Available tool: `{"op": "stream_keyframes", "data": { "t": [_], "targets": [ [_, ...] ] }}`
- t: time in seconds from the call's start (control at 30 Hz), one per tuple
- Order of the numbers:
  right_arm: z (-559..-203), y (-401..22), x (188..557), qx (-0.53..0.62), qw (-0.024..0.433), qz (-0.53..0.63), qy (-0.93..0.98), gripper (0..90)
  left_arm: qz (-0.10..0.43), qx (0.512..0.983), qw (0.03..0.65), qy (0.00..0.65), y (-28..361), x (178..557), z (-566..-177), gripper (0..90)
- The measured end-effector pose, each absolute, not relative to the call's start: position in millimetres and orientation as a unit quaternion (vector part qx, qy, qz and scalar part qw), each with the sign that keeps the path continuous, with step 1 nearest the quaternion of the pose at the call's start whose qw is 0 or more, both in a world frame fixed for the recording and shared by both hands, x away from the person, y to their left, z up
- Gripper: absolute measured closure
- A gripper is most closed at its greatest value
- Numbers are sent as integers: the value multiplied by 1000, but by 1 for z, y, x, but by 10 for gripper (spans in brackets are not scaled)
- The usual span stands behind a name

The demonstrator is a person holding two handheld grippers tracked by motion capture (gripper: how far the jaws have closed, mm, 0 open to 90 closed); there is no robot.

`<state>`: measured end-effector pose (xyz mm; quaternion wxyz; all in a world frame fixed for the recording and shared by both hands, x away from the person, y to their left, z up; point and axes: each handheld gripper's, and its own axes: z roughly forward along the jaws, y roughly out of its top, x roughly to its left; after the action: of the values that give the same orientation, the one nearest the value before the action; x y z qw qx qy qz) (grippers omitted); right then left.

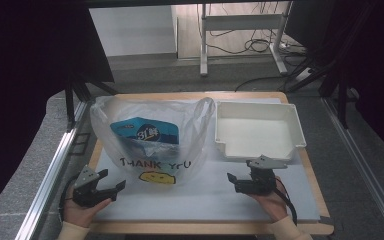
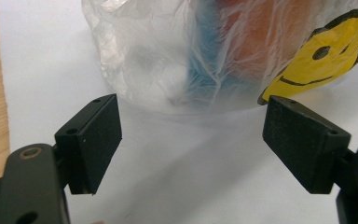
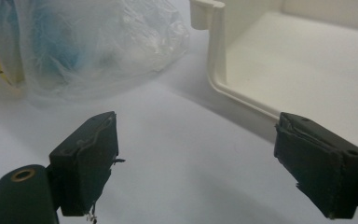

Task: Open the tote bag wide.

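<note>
Left hand-held gripper [image 1: 111,186] jaws apart, empty, just short of the plastic bag [image 1: 150,140] mid-counter [image 1: 205,207]. Risk: thin film slips or tears if pinched shallow, dragging the bag. The bag holds a blue snack packet [image 1: 145,132]. White tray [image 1: 260,131] at right is empty. Right hand-held gripper [image 1: 236,181] also apart, empty.

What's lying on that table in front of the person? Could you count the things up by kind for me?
Plastic bags: 1, clear with a smiley face
Blue snack packets: 1, inside the bag
White trays: 1, nothing in it
Hand-held claws: 2, left and right, both open, holding nothing
Total: 5
</note>
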<state>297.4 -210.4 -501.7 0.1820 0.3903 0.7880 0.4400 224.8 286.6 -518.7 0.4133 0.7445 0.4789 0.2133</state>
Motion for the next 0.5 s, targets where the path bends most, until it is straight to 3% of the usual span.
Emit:
{"op": "stream_keyframes", "data": {
  "t": [0.5],
  "targets": [
    [-503,-210,292,370,182,458,788,203,219,738,437,464,288,225,-516,196]
  ]
}}
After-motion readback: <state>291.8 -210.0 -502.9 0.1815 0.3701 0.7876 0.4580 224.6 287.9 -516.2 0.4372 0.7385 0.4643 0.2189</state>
